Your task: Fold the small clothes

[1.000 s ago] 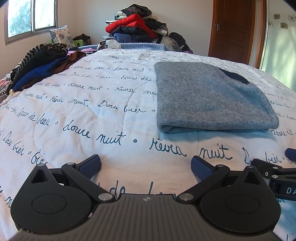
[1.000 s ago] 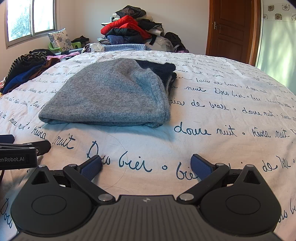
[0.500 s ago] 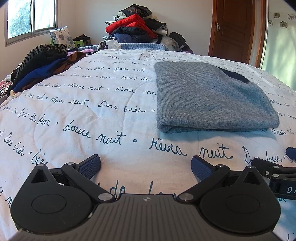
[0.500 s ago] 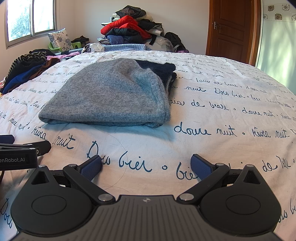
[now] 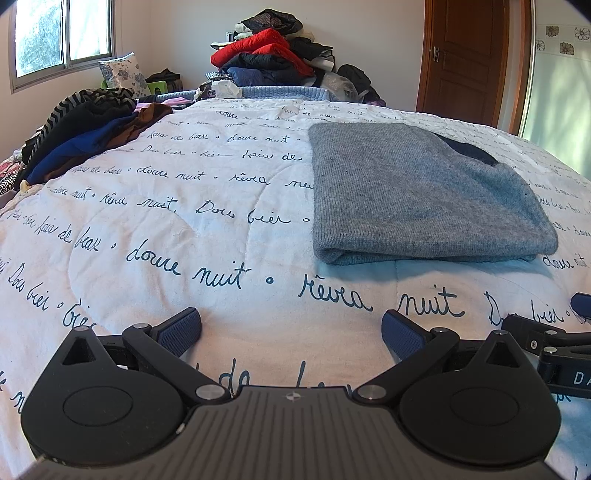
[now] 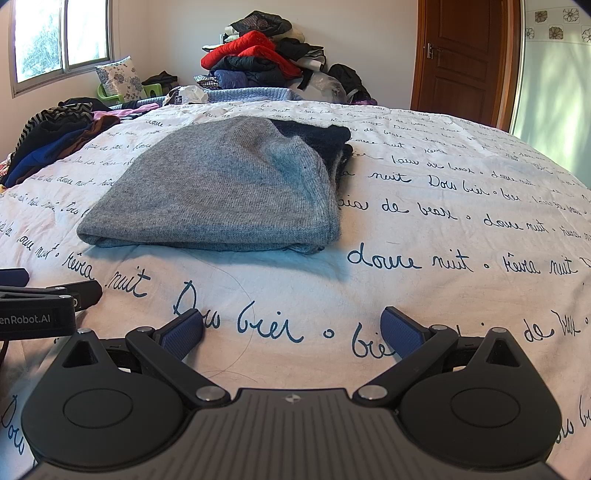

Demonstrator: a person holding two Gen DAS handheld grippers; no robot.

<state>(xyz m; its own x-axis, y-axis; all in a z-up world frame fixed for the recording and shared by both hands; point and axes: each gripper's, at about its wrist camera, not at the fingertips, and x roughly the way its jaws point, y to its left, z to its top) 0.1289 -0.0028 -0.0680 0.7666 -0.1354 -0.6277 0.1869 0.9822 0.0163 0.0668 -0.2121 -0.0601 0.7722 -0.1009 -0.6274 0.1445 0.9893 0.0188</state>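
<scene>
A grey knit sweater (image 5: 417, 195) with a dark navy part at its far side lies folded flat on the white bedspread (image 5: 184, 236) printed with blue script. In the right wrist view the same sweater (image 6: 221, 188) sits ahead and to the left. My left gripper (image 5: 291, 330) rests low over the bedspread, open, nothing between its blue pads, short of the sweater and to its left. My right gripper (image 6: 291, 332) is open too and empty, short of the sweater's near right corner. Each gripper shows at the edge of the other's view.
A heap of unfolded dark, striped and blue clothes (image 5: 81, 136) lies at the bed's left side. A tall pile of red and dark clothes (image 5: 269, 55) stands at the far end. A wooden door (image 5: 465, 55) is at back right, a window (image 5: 62, 33) at back left.
</scene>
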